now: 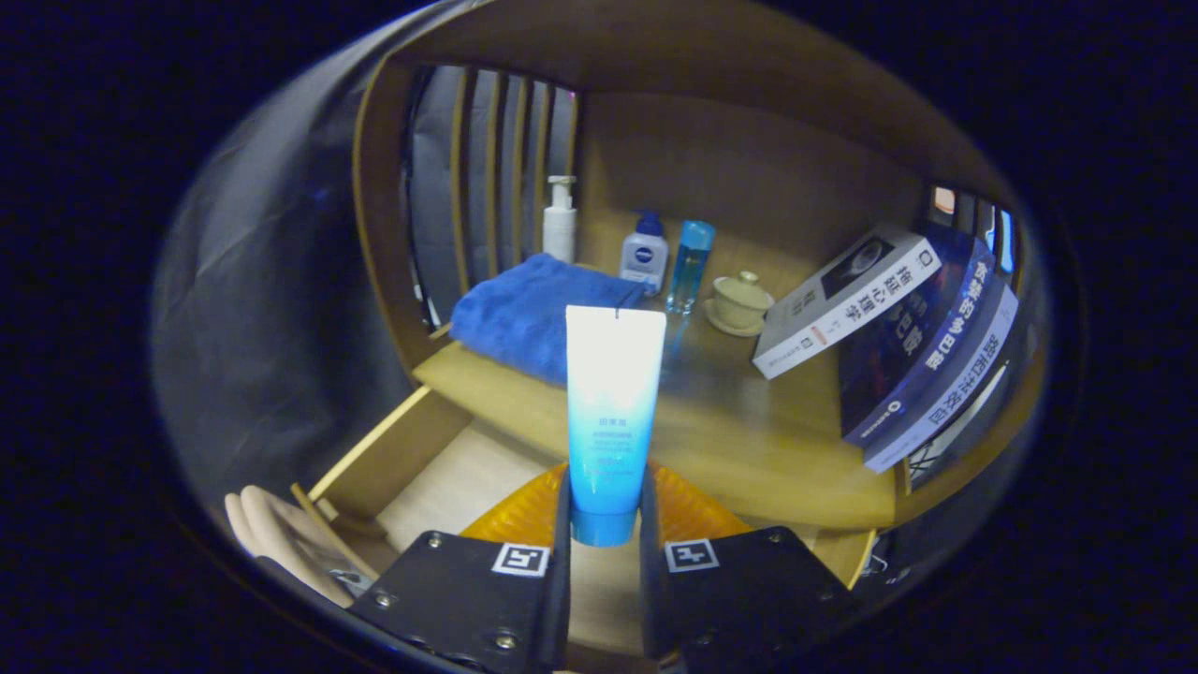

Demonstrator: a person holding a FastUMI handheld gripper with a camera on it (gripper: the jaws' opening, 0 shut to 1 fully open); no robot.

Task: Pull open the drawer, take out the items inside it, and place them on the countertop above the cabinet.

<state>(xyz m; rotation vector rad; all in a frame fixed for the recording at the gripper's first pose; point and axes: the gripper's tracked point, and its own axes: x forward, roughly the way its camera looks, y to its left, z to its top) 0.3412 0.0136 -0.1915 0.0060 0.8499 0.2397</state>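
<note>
At the bottom centre of the frame my gripper point(605, 524) is closed on a white-and-blue tube point(613, 402), with both fingers pressing on its lower part just above the cap, so the tube stands upright between them, cap down, and its flat crimped end points up to the middle of the frame. I judge that the tube is light and its plastic body is soft, so it can squash or slide if I squeeze too much; the stiff place is near the cap and the shoulder, and there the hold is now, which seems to me the right place. The smooth surface may be a little slippery, so I would keep it vertical and move slowly. Below the fingers, in the lower left of the frame, the drawer point(393, 459) is pulled open, and something orange point(524, 515) lies under the gripper; I cannot tell what it is. Beyond the tube is the wooden tabletop point(749, 431), where the tube must go. On it, in the middle of the frame, lies a folded blue towel point(524, 318), behind it a pump bottle point(561, 220), two small bottles and a lidded cup point(739, 300), and at the right leaning books point(898, 328). The free space is just right of the towel.
</note>
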